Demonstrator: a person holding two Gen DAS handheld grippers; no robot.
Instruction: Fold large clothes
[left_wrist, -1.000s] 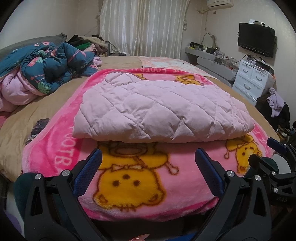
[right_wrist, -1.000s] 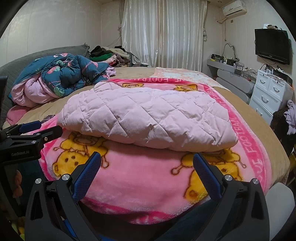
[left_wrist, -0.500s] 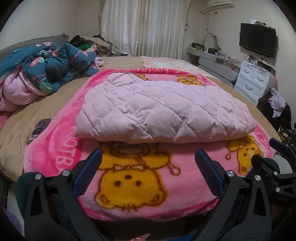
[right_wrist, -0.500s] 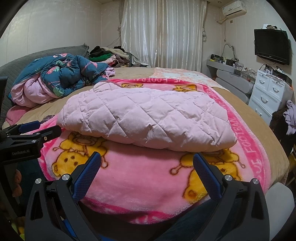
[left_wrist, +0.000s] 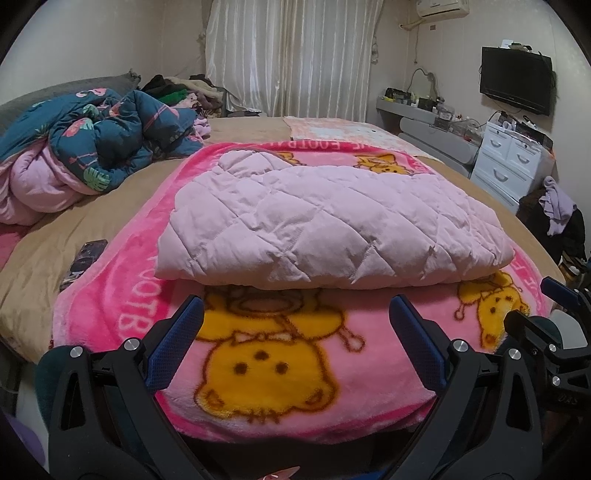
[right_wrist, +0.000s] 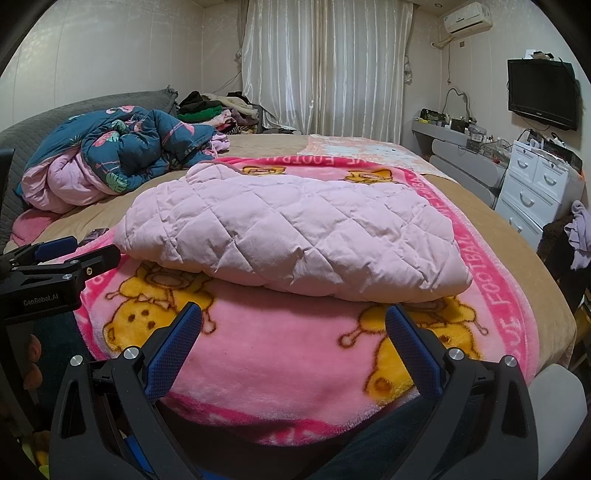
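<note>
Pale pink quilted garment (left_wrist: 325, 225) lay folded into a thick rectangle in the middle of a hot-pink fleece blanket (left_wrist: 280, 373) w/ yellow cartoon figures, spread over the tan bed (left_wrist: 92, 218). Left gripper (left_wrist: 295, 339) hung low at the near edge of the bed, blue-padded fingers (left_wrist: 177, 343) spread wide apart, nothing between them, short of the garment's near fold and not touching it. Right gripper (right_wrist: 295, 339) sat beside it, likewise wide apart and empty, aimed at the garment's right-front corner; its tips showed at the right edge of the left wrist view, and the left one showed at the left edge of the right wrist view. Crumpled teal floral duvet (right_wrist: 136, 151) w/ pink lining was heaped at far left, well apart from the garment. A phone (left_wrist: 83, 260) lay on the tan sheet just beside the blanket's left edge. White drawer unit (right_wrist: 539, 188) and wall TV (right_wrist: 541, 94) stood at right, curtains (right_wrist: 325, 70) at the back.
</note>
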